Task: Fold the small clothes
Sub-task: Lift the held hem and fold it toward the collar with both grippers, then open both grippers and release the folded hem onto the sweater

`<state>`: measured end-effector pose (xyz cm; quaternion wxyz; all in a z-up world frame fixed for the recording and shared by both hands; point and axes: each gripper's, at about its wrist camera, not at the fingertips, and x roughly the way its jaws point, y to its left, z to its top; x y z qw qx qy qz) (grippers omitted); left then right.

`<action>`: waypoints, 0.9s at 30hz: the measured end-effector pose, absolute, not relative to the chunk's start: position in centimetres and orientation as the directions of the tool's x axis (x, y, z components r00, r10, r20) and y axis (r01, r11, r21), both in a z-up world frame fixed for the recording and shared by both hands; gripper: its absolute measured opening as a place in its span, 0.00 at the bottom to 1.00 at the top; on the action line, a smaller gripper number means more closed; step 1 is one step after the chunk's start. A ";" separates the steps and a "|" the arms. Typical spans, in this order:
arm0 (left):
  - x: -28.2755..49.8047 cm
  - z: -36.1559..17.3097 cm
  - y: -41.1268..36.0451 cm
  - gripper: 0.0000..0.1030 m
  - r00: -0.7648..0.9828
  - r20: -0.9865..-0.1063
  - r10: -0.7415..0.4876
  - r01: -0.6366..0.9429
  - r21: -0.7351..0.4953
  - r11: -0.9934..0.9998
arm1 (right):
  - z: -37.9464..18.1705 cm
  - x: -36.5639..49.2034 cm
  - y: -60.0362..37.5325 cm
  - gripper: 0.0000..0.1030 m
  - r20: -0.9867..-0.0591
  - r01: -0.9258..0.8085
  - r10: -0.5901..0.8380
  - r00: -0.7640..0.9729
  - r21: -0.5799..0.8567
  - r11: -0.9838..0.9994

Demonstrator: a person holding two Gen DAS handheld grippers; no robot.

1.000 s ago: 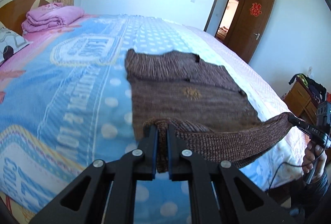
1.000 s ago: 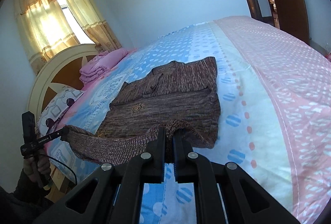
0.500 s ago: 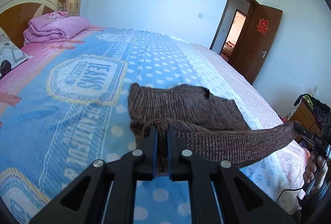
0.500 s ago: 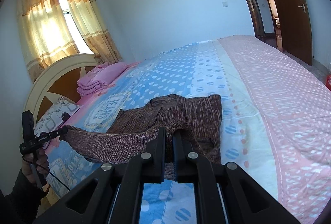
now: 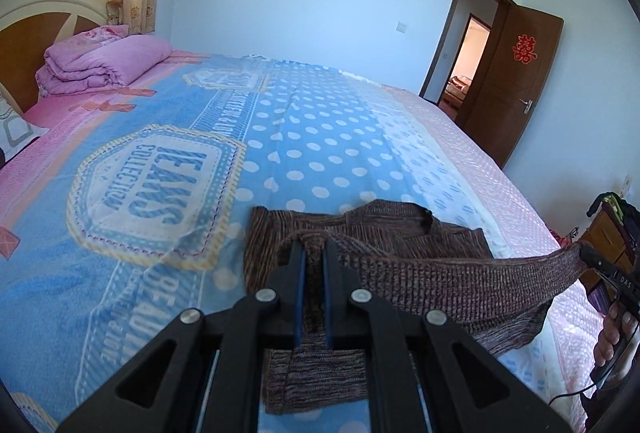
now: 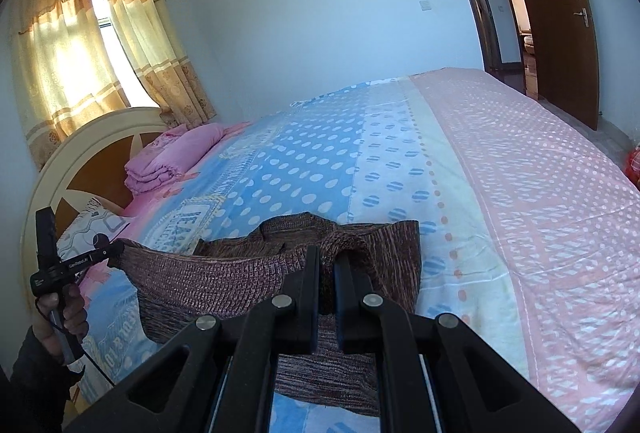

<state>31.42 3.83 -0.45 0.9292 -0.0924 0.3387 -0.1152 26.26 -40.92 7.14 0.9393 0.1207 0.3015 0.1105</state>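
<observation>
You have one brown knitted sweater (image 5: 400, 233) on the blue-and-pink bedspread (image 5: 320, 137) — plus one folded pink quilt (image 5: 100, 65), two black grippers (image 5: 314, 265) (image 6: 327, 273).

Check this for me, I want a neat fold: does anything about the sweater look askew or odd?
Nothing is damaged. The brown knit sweater has its near hem lifted, pinched by the left gripper and right gripper, and it sags between them. The collar end is bunched unevenly on the bedspread.
</observation>
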 end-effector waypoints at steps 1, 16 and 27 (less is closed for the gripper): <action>32.3 -0.6 3.6 0.08 0.741 -0.613 -0.273 0.150 -0.245 0.958 | 6.9 27.0 -40.9 0.05 -0.546 -0.129 0.278 0.791 0.295 0.947; 42.0 -12.2 0.3 0.16 0.639 -0.765 -0.082 0.065 -0.052 0.997 | -5.6 40.4 -40.5 0.06 -0.761 -0.012 0.175 0.624 0.215 0.977; 35.2 -11.2 0.1 0.75 0.719 -0.695 0.026 0.179 0.222 0.959 | -5.8 36.5 -36.3 0.64 -0.765 -0.161 -0.033 0.643 -0.177 0.971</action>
